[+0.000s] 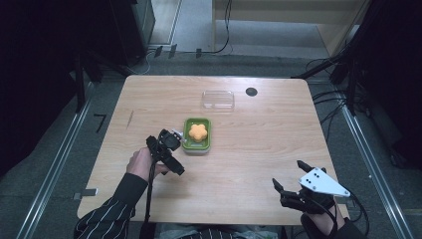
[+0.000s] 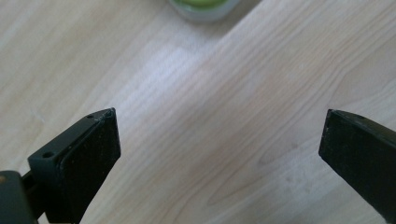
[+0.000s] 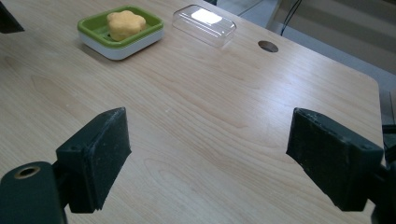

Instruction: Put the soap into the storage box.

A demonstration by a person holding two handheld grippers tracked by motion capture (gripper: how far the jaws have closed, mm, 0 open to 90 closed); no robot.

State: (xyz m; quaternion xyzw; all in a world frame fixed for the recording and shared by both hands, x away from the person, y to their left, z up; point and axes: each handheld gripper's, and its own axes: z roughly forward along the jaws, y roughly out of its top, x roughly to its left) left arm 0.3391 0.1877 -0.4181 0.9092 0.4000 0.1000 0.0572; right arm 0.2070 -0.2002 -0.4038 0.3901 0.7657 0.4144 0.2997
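Note:
A green and white soap dish (image 1: 197, 145) sits near the middle of the wooden table (image 1: 249, 149), with an orange flower-shaped soap (image 1: 198, 131) in it. My left gripper (image 1: 179, 152) is just left of the dish, low over the wood, open and empty. The left gripper view has the dish rim (image 2: 205, 7) at the top edge, beyond the open left gripper (image 2: 219, 135). At the table's front right corner my right gripper (image 1: 287, 174) is open and empty. From the right gripper (image 3: 210, 135), the dish (image 3: 100, 44) and soap (image 3: 125, 23) lie far off.
A clear plastic lid (image 1: 217, 98) lies behind the dish, also seen as the lid (image 3: 204, 24) in the right gripper view. A round cable hole (image 1: 251, 91) is at the back. Bare wood lies between the two grippers. Cables run on the floor around the table.

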